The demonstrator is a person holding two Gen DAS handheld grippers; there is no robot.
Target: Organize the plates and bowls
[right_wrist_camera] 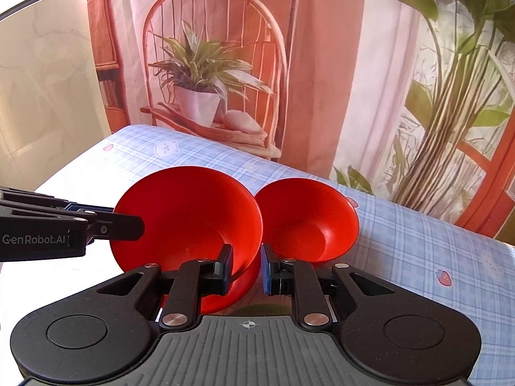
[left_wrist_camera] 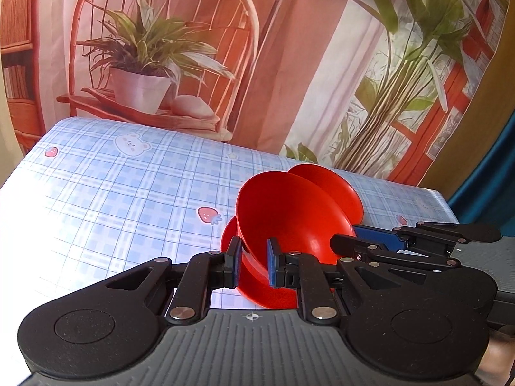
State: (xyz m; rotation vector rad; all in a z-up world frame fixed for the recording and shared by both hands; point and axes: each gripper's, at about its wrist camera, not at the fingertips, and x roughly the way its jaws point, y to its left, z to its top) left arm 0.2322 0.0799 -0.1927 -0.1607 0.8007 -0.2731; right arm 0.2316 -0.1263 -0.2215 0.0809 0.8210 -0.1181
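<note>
Left wrist view gives you the table (left_wrist_camera: 112,193) first: a pale blue plaid cloth printed with bears and strawberries, filling the left and middle of the frame, washed out by glare at the lower left. Behind it hangs a printed backdrop (left_wrist_camera: 289,64) of a wicker chair, a potted plant and a red window frame; a dark blue curtain edge shows at the far right.

Your left gripper (left_wrist_camera: 252,265) sits at lower center, its fingers clamped on the near rim of the larger red bowl (left_wrist_camera: 289,215). That bowl is tipped on edge, its opening facing the right of the frame, rim running from upper left down to lower center. The smaller red bowl (left_wrist_camera: 334,186) is just behind it, touching or overlapping it; you cannot tell which from here. Something red also shows beneath the tipped bowl, too hidden to identify.

Right wrist view puts both bowls at center frame on the same cloth (right_wrist_camera: 418,241). The larger bowl (right_wrist_camera: 190,212) opens toward the camera and slightly upward, and your right gripper (right_wrist_camera: 246,267) pinches its lower right rim between the blue pads (right_wrist_camera: 266,270). The smaller bowl (right_wrist_camera: 305,218) stands just to its right, also tilted toward you. Your left gripper (right_wrist_camera: 128,222) enters from the left edge, gripping the larger bowl's left rim.
</note>
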